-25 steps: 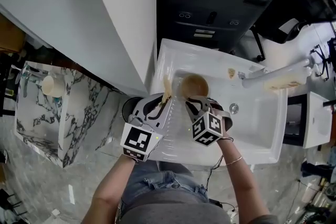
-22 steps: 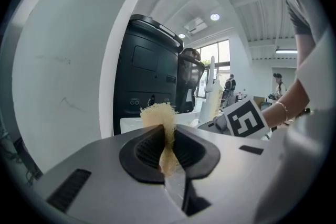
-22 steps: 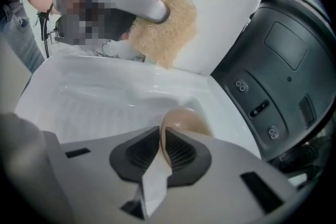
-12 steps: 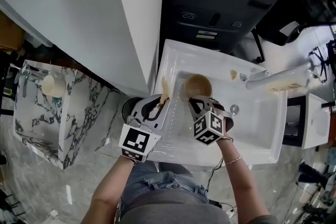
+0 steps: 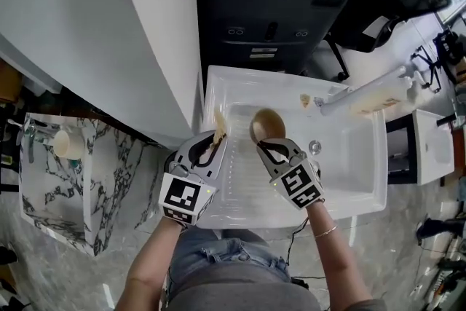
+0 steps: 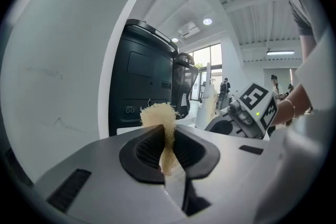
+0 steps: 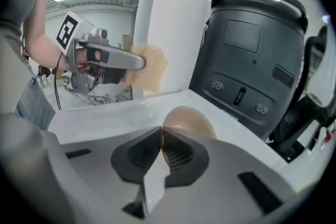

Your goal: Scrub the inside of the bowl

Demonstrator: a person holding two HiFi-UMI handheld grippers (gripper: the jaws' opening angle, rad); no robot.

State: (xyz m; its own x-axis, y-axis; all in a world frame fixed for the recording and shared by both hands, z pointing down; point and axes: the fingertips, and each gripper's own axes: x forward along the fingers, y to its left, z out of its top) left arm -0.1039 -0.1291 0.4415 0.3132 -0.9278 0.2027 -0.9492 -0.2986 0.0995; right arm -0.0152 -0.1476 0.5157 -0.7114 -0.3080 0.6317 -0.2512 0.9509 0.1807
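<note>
A tan wooden bowl (image 5: pixel 266 124) is held tipped on its side over the white sink (image 5: pixel 364 178). My right gripper (image 5: pixel 274 148) is shut on its near rim. In the right gripper view the bowl (image 7: pixel 190 120) rises just beyond the closed jaws of that gripper (image 7: pixel 161 147). My left gripper (image 5: pixel 216 137) is shut on a pale fibrous scrubber (image 5: pixel 219 122), which it holds just left of the bowl and apart from it. In the left gripper view the scrubber (image 6: pixel 157 114) sticks up from between that gripper's (image 6: pixel 167 140) jaws. The bowl's inside is hidden.
A long tap (image 5: pixel 362 97) reaches over the sink from the right, with a small tan scrap (image 5: pixel 306 100) near its base and a drain (image 5: pixel 314 147) below. A black appliance (image 5: pixel 277 4) stands behind the sink. A white pillar (image 5: pixel 145 25) rises at the left beside a marble counter (image 5: pixel 109 178).
The head view has shifted. The scrubber now stands a little further left of the bowl than before. Both grips are unchanged.
</note>
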